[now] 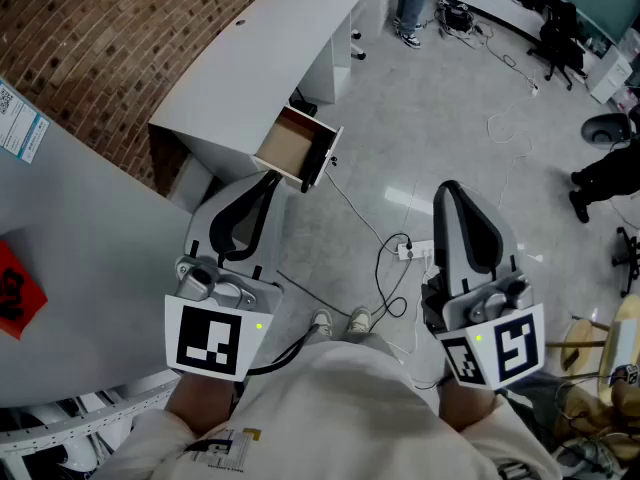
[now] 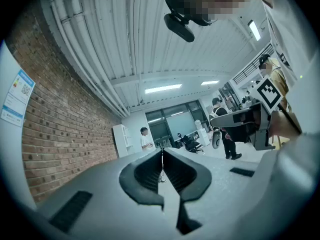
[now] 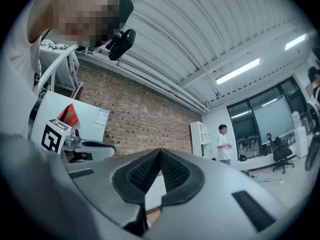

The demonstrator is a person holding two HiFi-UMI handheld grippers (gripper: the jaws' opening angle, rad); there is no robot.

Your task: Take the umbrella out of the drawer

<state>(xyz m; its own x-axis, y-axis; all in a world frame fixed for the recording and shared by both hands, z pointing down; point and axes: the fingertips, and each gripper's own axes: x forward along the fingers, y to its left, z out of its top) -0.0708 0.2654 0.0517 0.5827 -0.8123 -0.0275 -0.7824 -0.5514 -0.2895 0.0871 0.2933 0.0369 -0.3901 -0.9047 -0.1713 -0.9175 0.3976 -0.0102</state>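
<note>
A white desk [image 1: 250,58] stands by the brick wall, and its wooden drawer [image 1: 296,146] is pulled out. I see the drawer's brown inside but no umbrella in any view. My left gripper [image 1: 266,180] is held level just short of the drawer, with its jaws shut and nothing between them [image 2: 161,151]. My right gripper [image 1: 449,189] is over the bare floor to the right of the drawer, tilted slightly up. Its jaws also meet at the tips and hold nothing [image 3: 160,152].
A power strip [image 1: 412,251] with black and white cables lies on the floor between the grippers. A grey panel [image 1: 70,268] with a red sticker stands at the left. A person [image 1: 411,6] stands beyond the desk, and office chairs [image 1: 560,30] stand at the far right.
</note>
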